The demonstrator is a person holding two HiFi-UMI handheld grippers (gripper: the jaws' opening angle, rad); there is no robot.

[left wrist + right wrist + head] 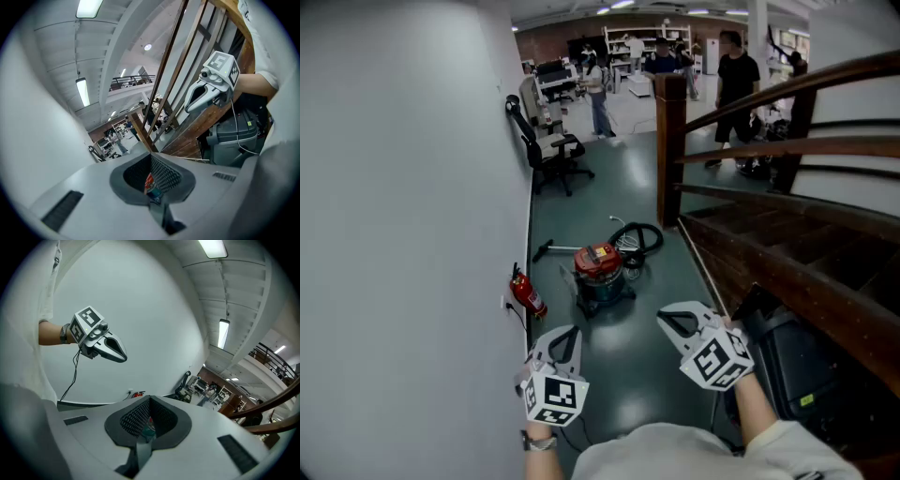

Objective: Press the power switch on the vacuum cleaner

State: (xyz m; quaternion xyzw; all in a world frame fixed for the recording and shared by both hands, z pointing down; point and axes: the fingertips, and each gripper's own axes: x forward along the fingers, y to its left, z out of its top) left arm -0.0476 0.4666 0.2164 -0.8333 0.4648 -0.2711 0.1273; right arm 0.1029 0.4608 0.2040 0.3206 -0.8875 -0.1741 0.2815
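Grey-green floor [619, 159] is bounded by a white wall [412, 187] and a wooden staircase [787, 253]. The vacuum cleaner [598, 267] is stood on the floor, with its hose [639, 238] coiled just behind it. A fire extinguisher [526, 294] is seen left of the vacuum cleaner. The left gripper [571, 329] and right gripper [664, 319] are held well short of the vacuum cleaner, jaws closed together with nothing gripped.

Both grippers hover side by side, apart, noses pointing forward. The left gripper [566, 334] has its jaws pressed together, nothing between them. The right gripper [667, 319] sits a touch further ahead, jaws closed and empty too, bare forearm [752, 405] angling in behind it.
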